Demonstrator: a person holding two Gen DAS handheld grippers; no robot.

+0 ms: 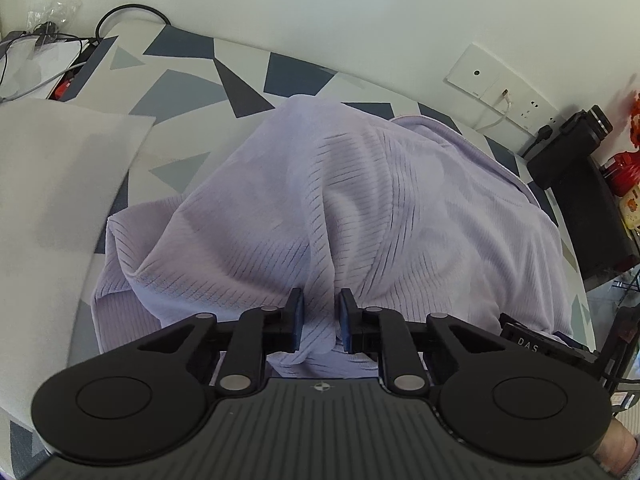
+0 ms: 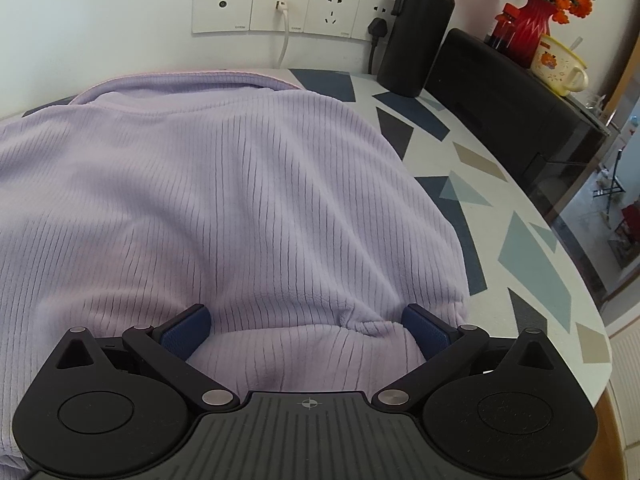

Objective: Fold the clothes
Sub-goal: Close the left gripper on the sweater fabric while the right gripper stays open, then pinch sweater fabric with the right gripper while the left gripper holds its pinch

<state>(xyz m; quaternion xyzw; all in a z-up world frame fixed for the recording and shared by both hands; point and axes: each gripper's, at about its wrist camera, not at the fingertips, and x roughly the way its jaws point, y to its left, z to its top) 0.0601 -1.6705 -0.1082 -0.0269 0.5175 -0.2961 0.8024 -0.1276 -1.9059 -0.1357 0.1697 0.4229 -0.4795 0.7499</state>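
Observation:
A lilac ribbed garment [image 1: 360, 200] lies bunched on a table with a blue, grey and white geometric cloth [image 1: 188, 80]. My left gripper [image 1: 321, 320] is shut on a fold of the garment, and the fabric hangs from it in a draped ridge. In the right wrist view the same garment [image 2: 220, 184] spreads across the table toward the wall. My right gripper [image 2: 307, 326] stands open, its blue pads [image 2: 426, 330] wide apart on either side of the garment's near edge. The fabric between them is not pinched.
A black bottle [image 2: 420, 28] and a black box [image 2: 504, 92] stand at the back right by wall sockets [image 2: 280, 4]. A red vase with orange flowers [image 2: 536, 12] and a yellow mug [image 2: 560, 66] sit on the box. A white sheet [image 1: 60, 168] lies left.

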